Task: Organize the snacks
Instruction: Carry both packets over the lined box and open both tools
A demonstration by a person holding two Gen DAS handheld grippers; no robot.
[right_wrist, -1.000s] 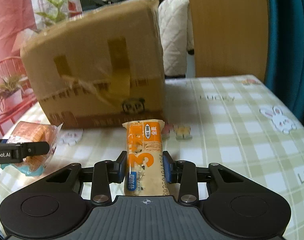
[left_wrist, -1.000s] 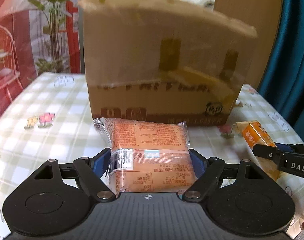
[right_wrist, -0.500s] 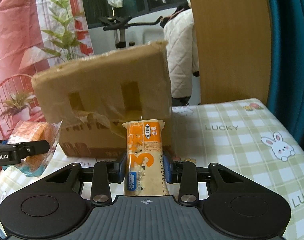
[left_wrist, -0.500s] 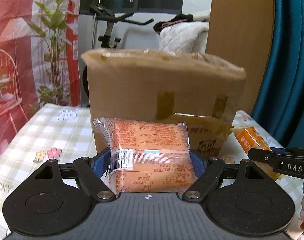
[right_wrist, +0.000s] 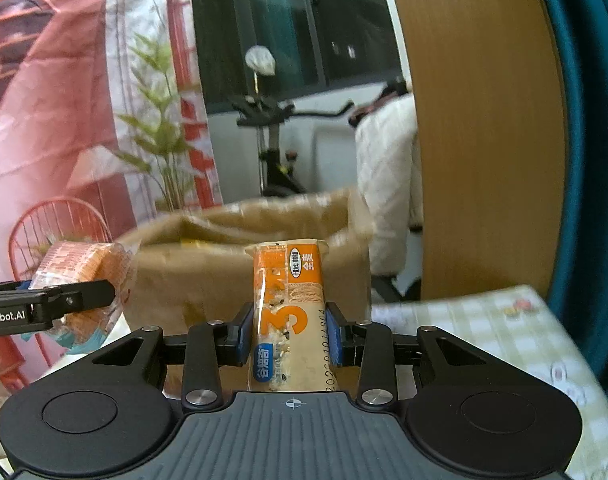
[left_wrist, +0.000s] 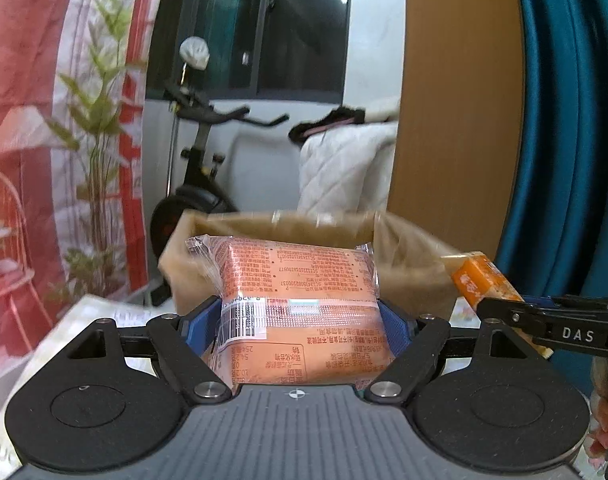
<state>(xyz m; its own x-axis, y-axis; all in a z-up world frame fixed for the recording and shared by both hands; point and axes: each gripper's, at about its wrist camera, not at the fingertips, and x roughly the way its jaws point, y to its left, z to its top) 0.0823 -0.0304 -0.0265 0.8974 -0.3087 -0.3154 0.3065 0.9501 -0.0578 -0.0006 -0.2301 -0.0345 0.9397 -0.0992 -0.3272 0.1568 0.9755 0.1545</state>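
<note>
1. Room behind: exercise bike point(left_wrist: 200, 168), leafy plant point(right_wrist: 160, 128), wooden panel point(left_wrist: 455, 120), teal curtain point(left_wrist: 567, 128). The checked tablecloth point(right_wrist: 499, 324) shows low on my right side only.

2. Cardboard box point(right_wrist: 208, 272) stands straight ahead, top open, rim about level with both packets. I judge it the place the snacks go, which is why both are held up at rim height.

3. My left tongs point(left_wrist: 300, 320) are clenched on the wide orange snack pack point(left_wrist: 300, 280) — blue pads pressing its two sides, jaws spread wide because the pack is wide. Printed side up, clear of the table.

4. My right tongs point(right_wrist: 290, 332) are clenched on the narrow cereal bar point(right_wrist: 290, 304), gripped across its lower half so the top end sticks forward toward the box.

5. The two packets hang side by side, apart, neither touching the box.

6. Judgement: carrying stage — both still need to pass over the near wall before letting go. Risk: a packet's front edge catching the rim.

7. Inside of the box is mostly hidden; something yellow shows, I can't tell what.
</note>
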